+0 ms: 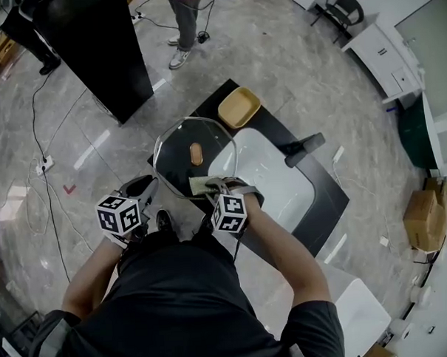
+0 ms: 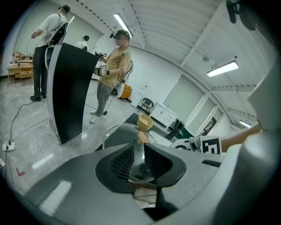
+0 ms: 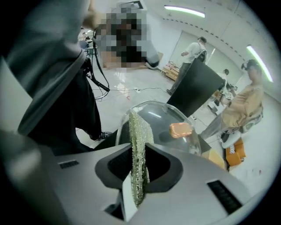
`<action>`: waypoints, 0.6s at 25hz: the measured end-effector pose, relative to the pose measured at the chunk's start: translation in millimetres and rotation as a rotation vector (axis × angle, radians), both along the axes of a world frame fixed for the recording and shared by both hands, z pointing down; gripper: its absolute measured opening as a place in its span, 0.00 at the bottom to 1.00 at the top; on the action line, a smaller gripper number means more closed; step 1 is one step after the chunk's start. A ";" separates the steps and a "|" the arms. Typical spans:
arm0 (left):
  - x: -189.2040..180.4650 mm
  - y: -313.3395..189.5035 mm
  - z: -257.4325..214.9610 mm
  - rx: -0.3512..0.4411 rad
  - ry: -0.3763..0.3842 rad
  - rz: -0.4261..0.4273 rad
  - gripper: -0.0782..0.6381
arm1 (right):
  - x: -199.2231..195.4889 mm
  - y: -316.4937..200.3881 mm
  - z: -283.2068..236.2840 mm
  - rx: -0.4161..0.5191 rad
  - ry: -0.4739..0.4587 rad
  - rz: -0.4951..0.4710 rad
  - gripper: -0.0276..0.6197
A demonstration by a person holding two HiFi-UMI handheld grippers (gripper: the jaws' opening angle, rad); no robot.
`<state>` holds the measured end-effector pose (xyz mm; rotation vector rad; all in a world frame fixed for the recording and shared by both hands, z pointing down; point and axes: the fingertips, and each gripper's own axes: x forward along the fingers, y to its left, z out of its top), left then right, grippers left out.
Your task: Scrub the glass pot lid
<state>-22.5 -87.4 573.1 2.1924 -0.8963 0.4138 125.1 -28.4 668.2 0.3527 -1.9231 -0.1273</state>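
The glass pot lid (image 1: 185,150) with its tan knob (image 1: 196,154) is held up over the near left corner of the white sink (image 1: 283,190). My left gripper (image 1: 151,190) is shut on the lid's near rim; in the left gripper view the lid's rim (image 2: 139,169) sits between the jaws. My right gripper (image 1: 209,186) is shut on a green scouring pad (image 1: 201,185), which lies against the lid's near edge. In the right gripper view the scouring pad (image 3: 138,154) stands on edge between the jaws, reaching up onto the lid (image 3: 164,121) below the knob (image 3: 181,129).
A black countertop (image 1: 324,199) surrounds the sink, with a black faucet (image 1: 303,147) at its right and a tan square dish (image 1: 239,107) at the far corner. A tall black panel (image 1: 92,46) stands to the far left. A person (image 1: 185,20) stands beyond; cables lie on the floor.
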 end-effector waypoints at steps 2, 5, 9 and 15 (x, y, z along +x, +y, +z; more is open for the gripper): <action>1.8 -0.1 -2.6 0.007 0.004 -0.002 0.21 | 14.6 -18.0 -19.4 0.056 -0.013 0.037 0.14; 0.2 2.0 -7.6 0.016 0.012 -0.019 0.21 | 27.3 -49.1 -54.1 0.124 -0.049 0.074 0.14; -16.3 7.9 -9.7 0.009 0.014 -0.075 0.21 | 23.3 -97.0 -78.0 0.158 -0.059 0.090 0.14; -53.7 19.1 -2.4 -0.019 0.020 -0.165 0.21 | -13.2 -136.4 -44.5 0.069 -0.003 0.057 0.14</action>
